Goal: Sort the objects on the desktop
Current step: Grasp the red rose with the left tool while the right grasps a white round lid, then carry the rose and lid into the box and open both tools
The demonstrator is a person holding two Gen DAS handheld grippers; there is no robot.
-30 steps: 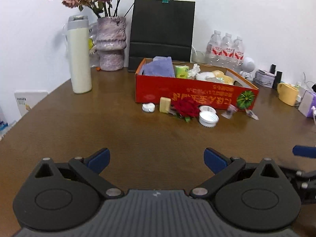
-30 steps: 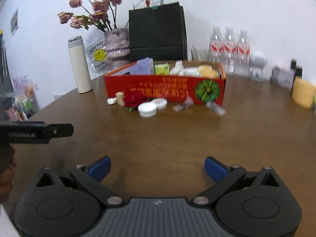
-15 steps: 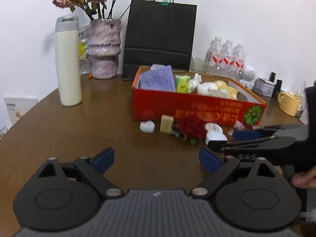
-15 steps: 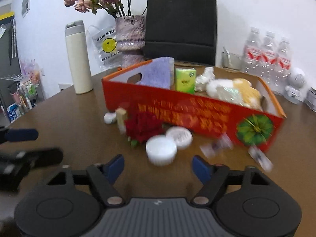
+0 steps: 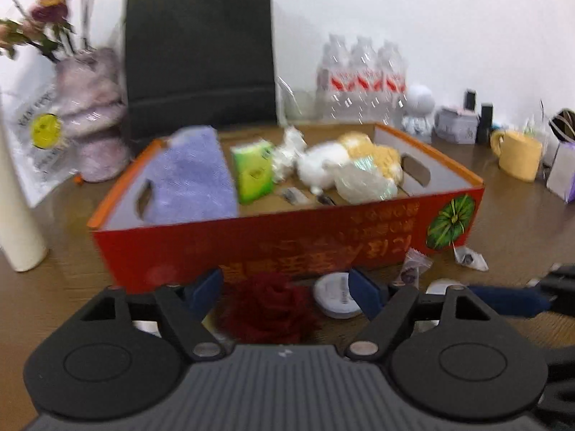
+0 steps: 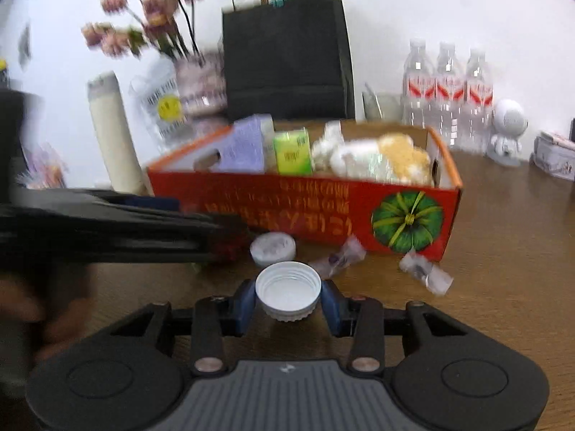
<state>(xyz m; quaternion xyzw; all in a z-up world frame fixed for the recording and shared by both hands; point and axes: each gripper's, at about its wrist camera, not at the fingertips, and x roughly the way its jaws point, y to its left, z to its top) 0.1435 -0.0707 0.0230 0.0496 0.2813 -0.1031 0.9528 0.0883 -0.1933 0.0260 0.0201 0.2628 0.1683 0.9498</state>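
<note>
A red cardboard box (image 5: pixel 273 240) (image 6: pixel 359 212) holds a purple cloth (image 5: pixel 190 176), a green tissue pack (image 5: pixel 253 170) and soft toys. In front of it lie a dark red rose (image 5: pixel 269 307), a flat white lid (image 5: pixel 336 296) (image 6: pixel 273 248) and small wrapped candies (image 6: pixel 339 256). My left gripper (image 5: pixel 285 289) is open, its fingers either side of the rose. My right gripper (image 6: pixel 287 300) is shut on a white screw cap (image 6: pixel 287 289). The left gripper shows from the side in the right wrist view (image 6: pixel 118 222).
A black paper bag (image 5: pixel 199 54), a vase of dried flowers (image 5: pixel 90 115), a cream flask (image 6: pixel 113 133), water bottles (image 6: pixel 447 97), a white figurine (image 6: pixel 508 127) and a yellow mug (image 5: pixel 519 156) stand around the box on the brown table (image 6: pixel 503 233).
Both grippers have moved forward to the items in front of the box. The right gripper has closed on the white screw cap. The left gripper now straddles the rose.
</note>
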